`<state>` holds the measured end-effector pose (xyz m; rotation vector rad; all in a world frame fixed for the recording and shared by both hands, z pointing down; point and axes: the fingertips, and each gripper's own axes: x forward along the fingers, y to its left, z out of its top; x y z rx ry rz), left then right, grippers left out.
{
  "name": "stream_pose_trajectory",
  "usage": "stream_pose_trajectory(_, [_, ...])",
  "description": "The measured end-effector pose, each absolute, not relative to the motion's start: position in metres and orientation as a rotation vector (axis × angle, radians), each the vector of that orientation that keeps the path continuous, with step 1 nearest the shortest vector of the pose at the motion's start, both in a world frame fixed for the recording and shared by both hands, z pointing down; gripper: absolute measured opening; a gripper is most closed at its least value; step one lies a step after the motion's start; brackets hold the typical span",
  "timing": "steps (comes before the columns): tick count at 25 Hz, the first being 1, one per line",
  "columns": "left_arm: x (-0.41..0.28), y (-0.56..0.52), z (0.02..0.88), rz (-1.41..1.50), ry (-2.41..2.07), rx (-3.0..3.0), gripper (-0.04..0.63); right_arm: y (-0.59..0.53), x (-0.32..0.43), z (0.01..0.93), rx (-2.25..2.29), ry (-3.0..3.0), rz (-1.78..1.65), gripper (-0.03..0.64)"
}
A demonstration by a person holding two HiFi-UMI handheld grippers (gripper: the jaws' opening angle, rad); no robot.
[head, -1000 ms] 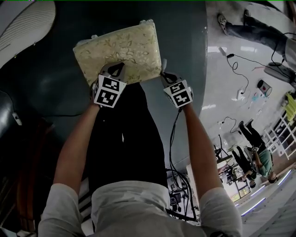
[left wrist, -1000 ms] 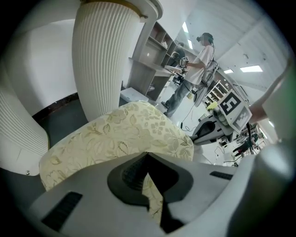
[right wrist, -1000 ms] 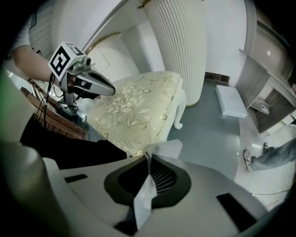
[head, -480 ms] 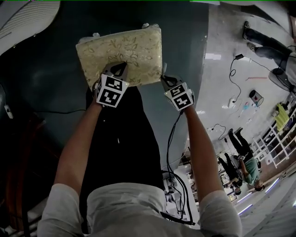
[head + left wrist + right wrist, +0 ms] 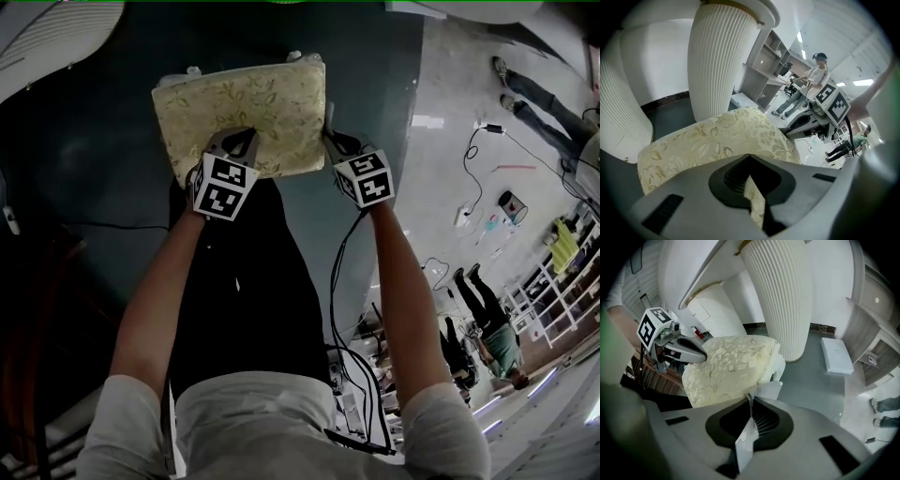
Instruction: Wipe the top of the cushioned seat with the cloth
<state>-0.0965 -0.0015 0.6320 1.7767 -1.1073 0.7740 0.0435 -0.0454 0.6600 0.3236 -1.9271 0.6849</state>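
The cushioned seat (image 5: 242, 108) is pale yellow with a leaf pattern and lies on the dark floor ahead of me. My left gripper (image 5: 242, 141) sits at its near edge, and in the left gripper view (image 5: 749, 158) the jaws are shut on a fold of the seat's patterned cover (image 5: 755, 208). My right gripper (image 5: 331, 142) is at the seat's near right corner. In the right gripper view (image 5: 750, 400) it is shut on a thin white cloth (image 5: 746, 439), whose free end (image 5: 769, 389) touches the seat (image 5: 731, 364).
White fluted columns (image 5: 723, 56) (image 5: 780, 291) stand just behind the seat. A flat white box (image 5: 836, 355) lies on the floor to the right. Cables (image 5: 487, 141) and people (image 5: 487, 314) are on the shiny floor at right; shelves (image 5: 766, 61) stand behind.
My right gripper has moved up and left, closing in on the seat's right corner. The left gripper has stayed at the seat's near edge.
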Motion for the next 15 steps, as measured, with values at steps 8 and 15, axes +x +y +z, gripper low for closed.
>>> stream_pose_trajectory(8, [-0.1,-0.009,0.633,0.758,-1.138,1.755,0.014,-0.06,0.037,0.662,0.339,-1.934,0.7,0.018])
stream_pose_trajectory(15, [-0.1,-0.014,0.631,0.736,-1.157,1.747,0.014,-0.068,0.029,0.663,0.33,-1.94,0.699,0.018])
